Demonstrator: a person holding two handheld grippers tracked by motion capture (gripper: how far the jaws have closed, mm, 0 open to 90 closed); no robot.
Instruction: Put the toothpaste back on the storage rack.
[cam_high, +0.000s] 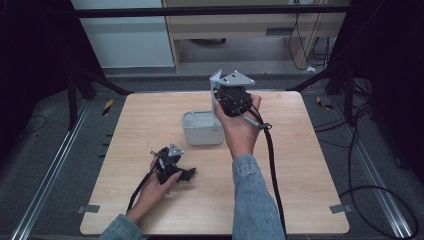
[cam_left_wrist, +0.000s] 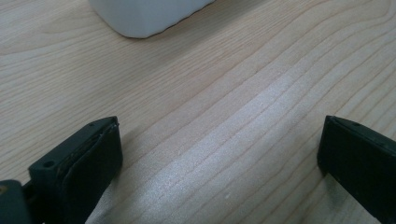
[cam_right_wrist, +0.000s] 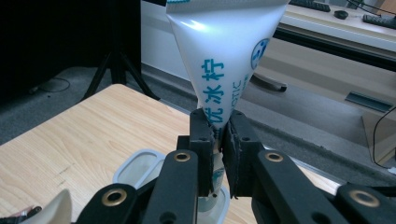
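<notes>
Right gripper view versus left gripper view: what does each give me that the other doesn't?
Right gripper view: the right gripper shut on a white tube with blue print, above the white container. Left gripper view: the left gripper with jaws wide apart, bare wood between them. Both share the wooden table and that container.

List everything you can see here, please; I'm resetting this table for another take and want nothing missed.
tube: 1, white with blue print, clamped upright in the right gripper above the container
container: 1, white, open-topped, at the table's middle
table: 1, light wood
left gripper: 1, black, fingers wide apart, low over the table at front left
right gripper: 1, black, raised over the container
hands: 2, denim sleeves
</notes>
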